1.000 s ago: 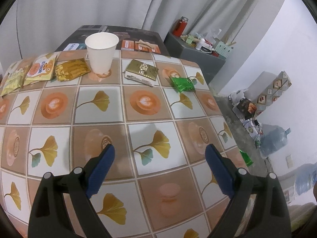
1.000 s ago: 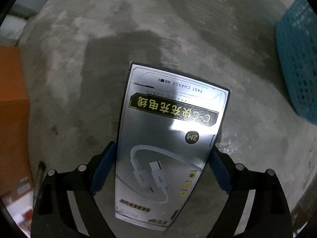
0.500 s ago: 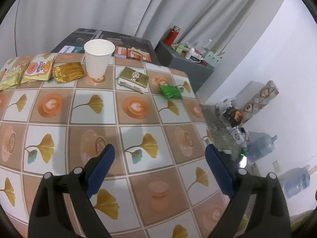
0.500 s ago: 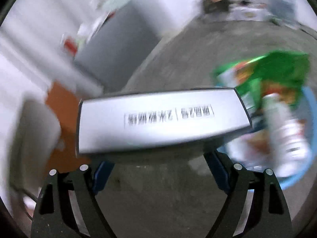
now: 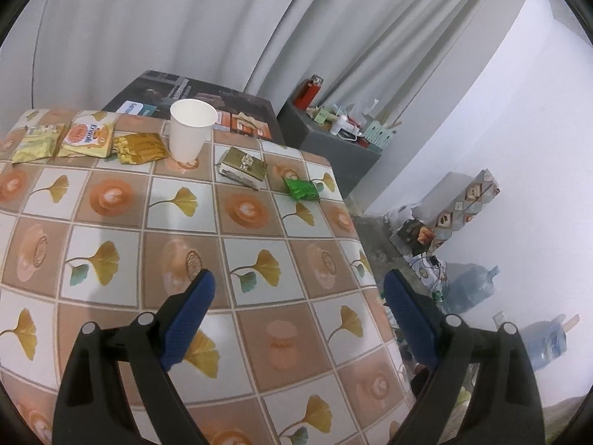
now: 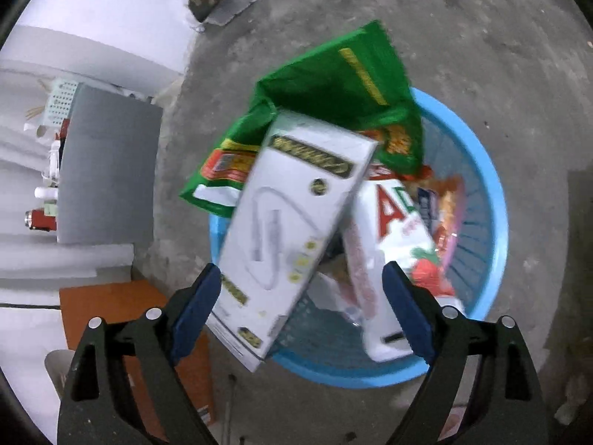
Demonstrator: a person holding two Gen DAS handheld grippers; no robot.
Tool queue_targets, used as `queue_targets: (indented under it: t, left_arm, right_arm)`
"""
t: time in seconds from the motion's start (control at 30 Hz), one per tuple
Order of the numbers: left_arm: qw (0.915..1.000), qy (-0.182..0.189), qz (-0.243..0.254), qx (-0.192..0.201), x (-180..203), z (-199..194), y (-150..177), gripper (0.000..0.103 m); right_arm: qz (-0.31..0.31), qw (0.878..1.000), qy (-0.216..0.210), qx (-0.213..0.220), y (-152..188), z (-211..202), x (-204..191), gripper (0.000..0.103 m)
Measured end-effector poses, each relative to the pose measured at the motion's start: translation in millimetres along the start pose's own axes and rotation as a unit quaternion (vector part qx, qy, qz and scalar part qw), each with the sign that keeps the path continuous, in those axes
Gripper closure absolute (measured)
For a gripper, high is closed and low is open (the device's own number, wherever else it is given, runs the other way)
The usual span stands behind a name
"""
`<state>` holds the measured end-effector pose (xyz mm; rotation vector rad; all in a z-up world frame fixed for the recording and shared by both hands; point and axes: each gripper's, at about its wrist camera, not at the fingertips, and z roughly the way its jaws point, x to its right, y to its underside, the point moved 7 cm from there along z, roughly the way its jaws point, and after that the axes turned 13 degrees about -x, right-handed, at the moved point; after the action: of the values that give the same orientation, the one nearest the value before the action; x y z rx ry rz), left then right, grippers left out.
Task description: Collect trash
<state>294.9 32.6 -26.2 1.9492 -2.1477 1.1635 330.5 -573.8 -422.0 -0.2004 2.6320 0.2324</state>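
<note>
Two grippers are showing, both with jaws spread wide and gripping nothing. Between the right gripper (image 6: 302,304) tips, a blurred white cable box (image 6: 292,230) is lying over the blue basket (image 6: 493,204) rim, its long axis slanting from lower left to upper right, beside one green bag (image 6: 344,89) and one white carton (image 6: 389,252), on grey concrete floor (image 6: 481,37). The left gripper (image 5: 296,311) is hovering over the tiled tablecloth (image 5: 259,333), where one paper cup (image 5: 191,129), one gold box (image 5: 242,165) and four snack packets, including one green packet (image 5: 302,189), are lining the upper frame.
</note>
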Motion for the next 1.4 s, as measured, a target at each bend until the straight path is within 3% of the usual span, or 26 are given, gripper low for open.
queue_targets:
  t: [0.1, 0.17, 0.3, 0.4, 0.47, 0.53, 0.63, 0.67, 0.73, 0.83, 0.9, 0.97, 1.07, 1.23, 1.4]
  left_arm:
    - [0.9998, -0.009, 0.013, 0.010, 4.9, -14.6, 9.6, 0.013]
    - [0.9992, -0.021, 0.028, 0.018, 10.4, -22.9, 17.5, 0.013]
    - [0.9978, -0.038, 0.051, 0.018, 24.1, -34.0, 39.8, 0.007]
    - [0.9945, -0.086, 0.053, 0.026, 29.9, -40.6, 57.2, 0.006]
    - [0.9904, -0.121, 0.054, 0.038, 34.9, -45.5, 69.9, 0.006]
    - [0.9876, -0.138, 0.061, 0.042, 42.2, -48.5, 82.0, 0.006]
    - [0.9776, -0.190, 0.075, 0.052, 51.4, -51.9, 100.2, 0.006]
    - [0.9730, -0.210, 0.080, 0.054, 55.3, -51.7, 107.9, 0.006]
    - [0.9721, -0.215, 0.079, 0.050, 61.5, -48.7, 121.8, 0.006]
    - [0.9715, -0.223, 0.075, 0.033, 68.0, -38.2, 141.8, 0.006]
    - [0.9690, -0.235, 0.075, 0.023, 69.9, -31.3, 152.4, 0.006]
    - [0.9705, -0.231, 0.070, -0.003, 69.1, -22.9, 161.8, 0.006]
    - [0.9710, -0.232, 0.049, -0.033, 66.7, -14.3, 173.1, 0.006]
    - [0.9664, -0.249, 0.043, -0.048, 68.4, -9.3, 181.7, 0.006]
    - [0.9631, -0.261, 0.050, -0.043, 73.8, -8.9, 180.6, 0.006]
  right_arm:
    - [-0.019, 0.999, -0.015, 0.023, 20.7, -34.3, -3.1, 0.019]
    - [-0.063, 0.997, -0.017, 0.040, 37.7, -67.4, -2.6, 0.019]
    - [-0.199, 0.974, -0.008, 0.104, 79.6, -136.1, -29.1, 0.019]
    - [-0.316, 0.933, 0.001, 0.169, 141.5, -200.8, -48.8, 0.013]
    - [-0.392, 0.891, -0.007, 0.227, 186.3, -247.0, -63.0, 0.008]
    - [-0.438, 0.855, -0.016, 0.277, 220.3, -283.0, -64.7, 0.008]
    - [-0.485, 0.814, -0.019, 0.321, 269.7, -319.6, -62.8, 0.008]
    - [-0.500, 0.804, -0.020, 0.321, 284.7, -324.5, -60.8, 0.008]
    - [-0.535, 0.788, -0.017, 0.305, 312.1, -325.7, -57.3, 0.008]
    - [-0.596, 0.755, 0.032, 0.272, 350.6, -312.4, -51.8, 0.008]
    - [-0.623, 0.740, 0.063, 0.247, 369.4, -299.9, -42.3, 0.008]
    - [-0.635, 0.738, 0.078, 0.214, 377.5, -283.6, -30.1, 0.008]
    - [-0.632, 0.753, 0.086, 0.163, 390.4, -265.5, -13.9, 0.008]
    - [-0.625, 0.762, 0.113, 0.130, 398.3, -251.0, -0.1, 0.008]
    - [-0.605, 0.777, 0.116, 0.128, 385.0, -248.7, 3.6, 0.008]
